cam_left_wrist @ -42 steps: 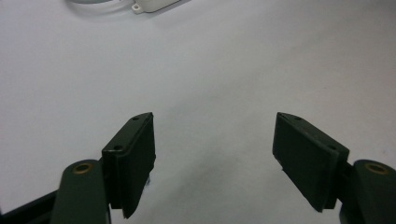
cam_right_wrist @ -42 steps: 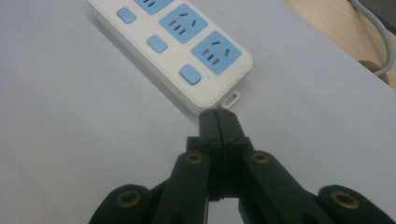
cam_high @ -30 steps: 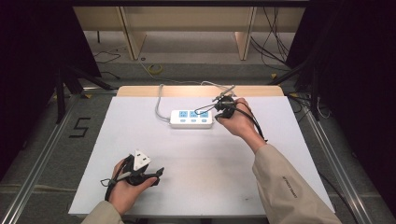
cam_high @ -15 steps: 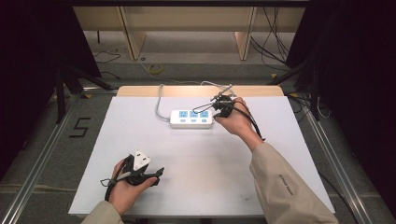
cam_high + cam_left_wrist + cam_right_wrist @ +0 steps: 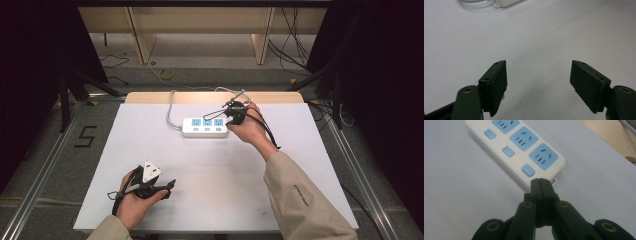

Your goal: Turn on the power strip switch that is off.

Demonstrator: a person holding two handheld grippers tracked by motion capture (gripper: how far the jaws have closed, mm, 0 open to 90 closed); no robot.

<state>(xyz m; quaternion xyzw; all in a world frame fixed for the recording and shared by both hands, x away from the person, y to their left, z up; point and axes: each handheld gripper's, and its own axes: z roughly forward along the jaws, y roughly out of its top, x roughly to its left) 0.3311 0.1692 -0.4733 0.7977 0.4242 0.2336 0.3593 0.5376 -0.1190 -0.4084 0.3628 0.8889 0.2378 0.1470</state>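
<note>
Almost nothing has moved; the right hand only shifted a tiny bit beside the power strip. Near the person, the left gripper [image 5: 167, 186] rests low on the white table [image 5: 300, 200], its jaws wide apart with nothing between them. Farther off, the right gripper [image 5: 541, 182] has its jaws pressed together, tips just beside the end of the power strip [image 5: 524, 147]. The strip is cream with three blue sockets and three blue buttons, lying flat near the table's far edge.

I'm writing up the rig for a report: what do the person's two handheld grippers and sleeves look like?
Both are black handheld tools. The left gripper has two flat, rectangular black fingers on arms with brass-coloured pivot rings, and carries a grey three-cornered plate on top. The right gripper has the same black fingers and brass-ringed arms, and a black cable trails from it. The person wears beige long sleeves.
</note>
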